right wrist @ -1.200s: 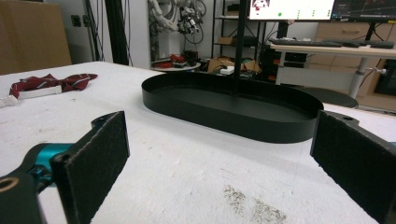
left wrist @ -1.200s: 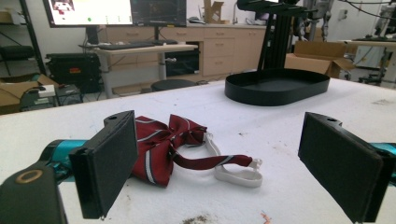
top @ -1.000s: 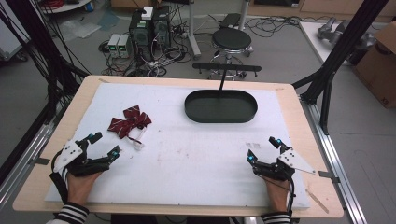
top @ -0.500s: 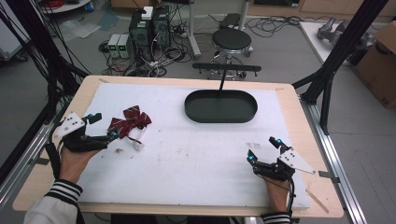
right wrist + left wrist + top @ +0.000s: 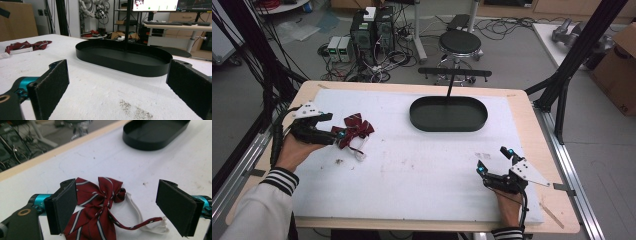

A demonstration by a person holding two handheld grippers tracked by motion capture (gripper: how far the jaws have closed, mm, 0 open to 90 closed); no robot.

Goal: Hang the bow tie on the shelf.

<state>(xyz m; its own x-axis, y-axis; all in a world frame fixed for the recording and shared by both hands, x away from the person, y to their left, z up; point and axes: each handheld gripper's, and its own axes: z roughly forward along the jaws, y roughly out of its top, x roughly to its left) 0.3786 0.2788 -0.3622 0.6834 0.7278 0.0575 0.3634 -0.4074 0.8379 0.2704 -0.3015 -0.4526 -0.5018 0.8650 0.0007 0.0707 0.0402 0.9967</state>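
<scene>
At the left edge of the white worktop (image 5: 422, 165), the left gripper (image 5: 338, 136) lies nearly level in the person's left hand (image 5: 297, 150), aimed across the surface toward the middle, with its grey three-cornered plate on top and the striped sleeve (image 5: 277, 181) running back toward the bottom left corner of the high view. Its jaws stand wide apart and have just been closing a little; their pads press on nothing. The dark red striped bow tie (image 5: 97, 205) lies flat on the worktop between and just beyond them. In the left gripper view the left pad overlaps the bow's near wing, though contact there cannot be told, and the right pad stands well clear of the white strap (image 5: 140, 217) that loops out from the knot. Seen from above, the jaw tips sit right at the bow's near side, and the strap trails toward the person.

Near the front right corner, the right gripper (image 5: 494, 162) rests low over the worktop in the right hand (image 5: 508, 205), pointing forward and slightly toward the middle. Its jaws are spread wide with nothing between them. The right gripper view looks past the pads to the black oval tray (image 5: 160, 68), which sits toward the far side of the worktop, well apart from both grippers and from the bow tie.
</scene>
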